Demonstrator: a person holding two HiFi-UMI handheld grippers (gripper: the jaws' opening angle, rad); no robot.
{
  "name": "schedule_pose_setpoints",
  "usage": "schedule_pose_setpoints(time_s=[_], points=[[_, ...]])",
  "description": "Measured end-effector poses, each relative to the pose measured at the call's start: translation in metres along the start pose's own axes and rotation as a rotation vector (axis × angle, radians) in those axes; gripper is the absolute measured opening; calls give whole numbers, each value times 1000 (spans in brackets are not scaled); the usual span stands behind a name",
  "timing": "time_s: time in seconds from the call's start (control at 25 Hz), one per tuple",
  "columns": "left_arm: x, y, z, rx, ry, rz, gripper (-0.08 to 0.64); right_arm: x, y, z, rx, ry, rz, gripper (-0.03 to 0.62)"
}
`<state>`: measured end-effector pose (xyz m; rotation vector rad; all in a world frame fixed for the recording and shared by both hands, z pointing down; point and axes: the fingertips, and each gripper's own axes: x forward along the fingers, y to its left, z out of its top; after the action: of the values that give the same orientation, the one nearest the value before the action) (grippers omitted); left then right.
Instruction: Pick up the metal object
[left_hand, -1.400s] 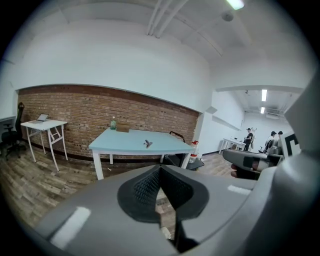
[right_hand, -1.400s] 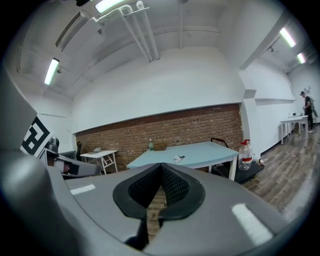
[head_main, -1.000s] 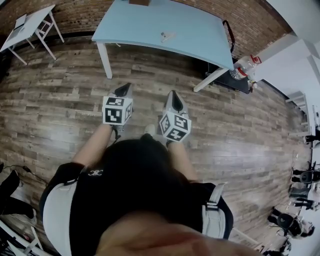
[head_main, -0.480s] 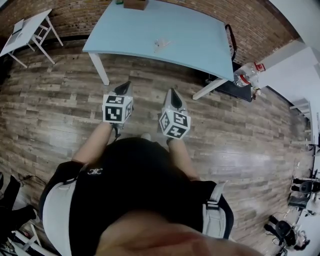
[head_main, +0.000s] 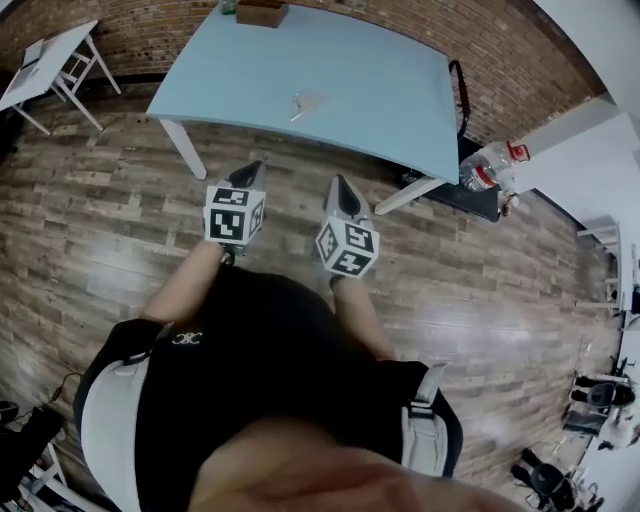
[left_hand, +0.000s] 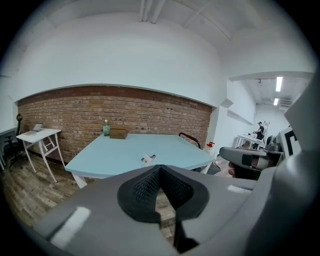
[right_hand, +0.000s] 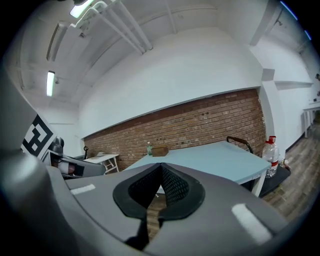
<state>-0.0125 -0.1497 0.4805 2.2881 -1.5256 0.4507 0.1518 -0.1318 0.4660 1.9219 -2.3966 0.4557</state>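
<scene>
Evidently approach step: best was to reach table (head_main: 380, 80) edge first, spread jaws before descent, come squarely over metal object (head_main: 303, 103). Left gripper (head_main: 250, 172) and right gripper (head_main: 340, 185) were clenched on nothing, short of table. Object looked small, pale, glinting; lay near table's middle; shape unclear.

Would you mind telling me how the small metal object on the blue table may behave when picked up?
The metal object looks small and pale, so it is probably light and rigid. It lies low on the smooth table, so it may slide if nudged. Its shape is too small to judge rolling.
</scene>
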Motion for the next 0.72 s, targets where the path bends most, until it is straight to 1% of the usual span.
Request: schedule_pose_setpoints(time_s=[0.12, 0.28, 0.48, 0.6, 0.72], points=[[13, 0, 4, 3, 1, 3, -2, 9, -3, 3, 5, -9, 20, 14], [30, 2, 6, -13, 7, 7, -2, 25, -9, -2, -5, 22, 32, 14], [57, 10, 7, -22, 22, -1, -2, 48, -13, 2, -23, 22, 45, 14], [78, 15, 16, -16, 21, -11, -2, 67, -18, 7, -32, 22, 45, 14], [98, 24, 28, -7, 13, -17, -2, 87, -23, 13, -5, 13, 41, 14]])
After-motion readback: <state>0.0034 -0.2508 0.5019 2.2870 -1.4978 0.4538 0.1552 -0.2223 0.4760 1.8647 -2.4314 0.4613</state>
